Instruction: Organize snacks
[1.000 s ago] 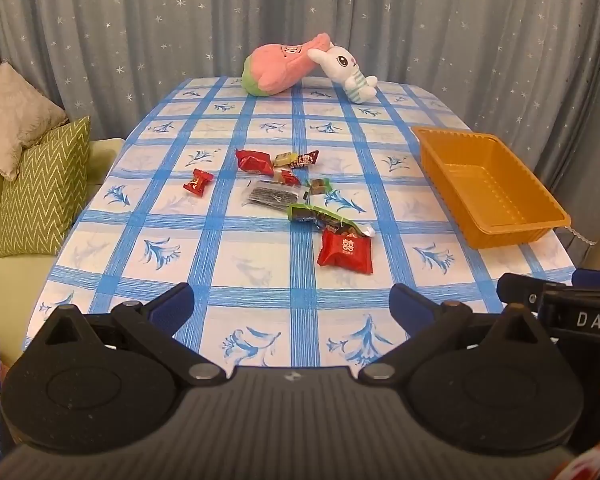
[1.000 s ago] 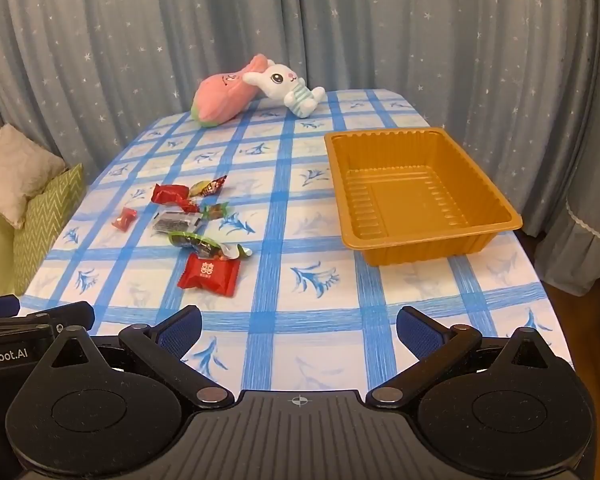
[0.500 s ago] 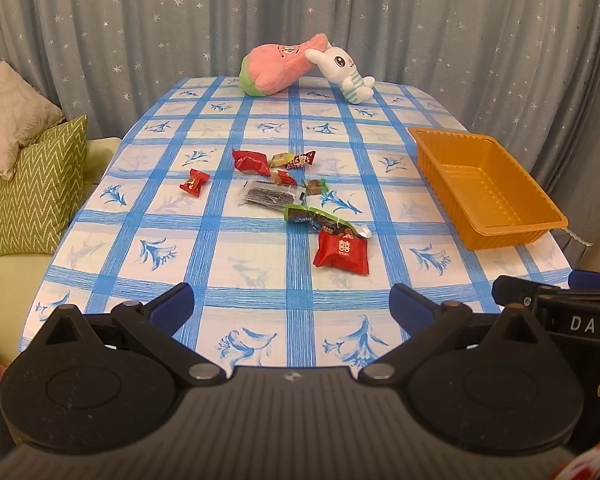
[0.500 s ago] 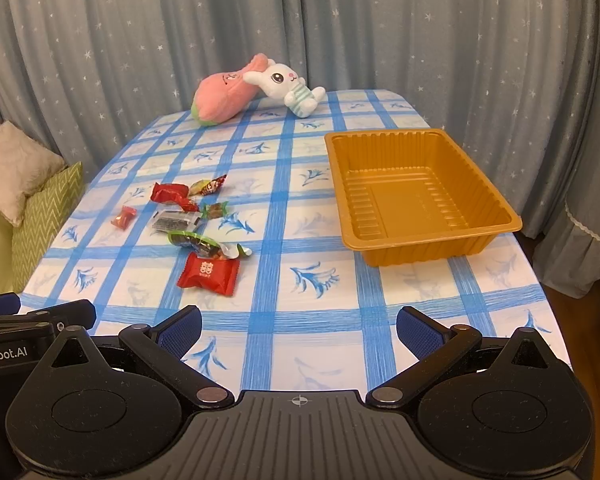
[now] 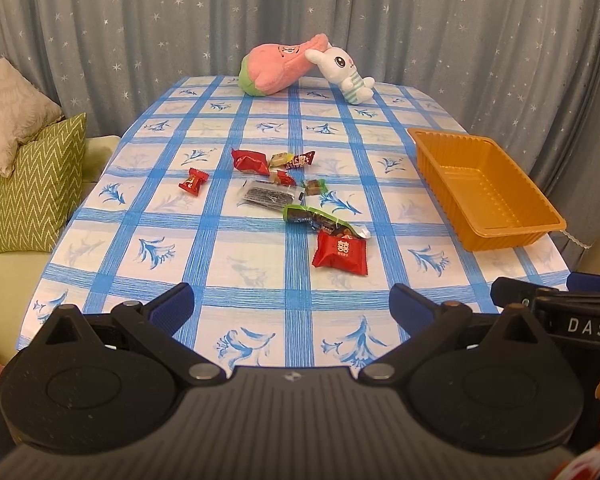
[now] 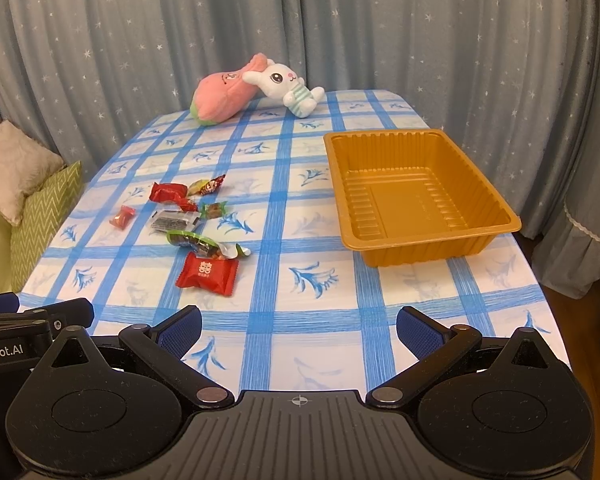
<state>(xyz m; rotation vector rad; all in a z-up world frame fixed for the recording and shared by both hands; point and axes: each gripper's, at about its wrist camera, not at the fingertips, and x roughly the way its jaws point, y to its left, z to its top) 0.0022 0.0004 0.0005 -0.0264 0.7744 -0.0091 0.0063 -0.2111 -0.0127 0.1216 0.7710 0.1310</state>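
My left hand-held gripper [image 5: 290, 304] and right hand-held gripper [image 6: 298, 326] both hang with jaws spread wide, holding nothing, above the worktop's [image 5: 260, 276] near edge. The snacks [image 5: 288, 196] lie scattered ahead of both; the orange tray [image 6: 412, 192] sits ahead-right of my right one.
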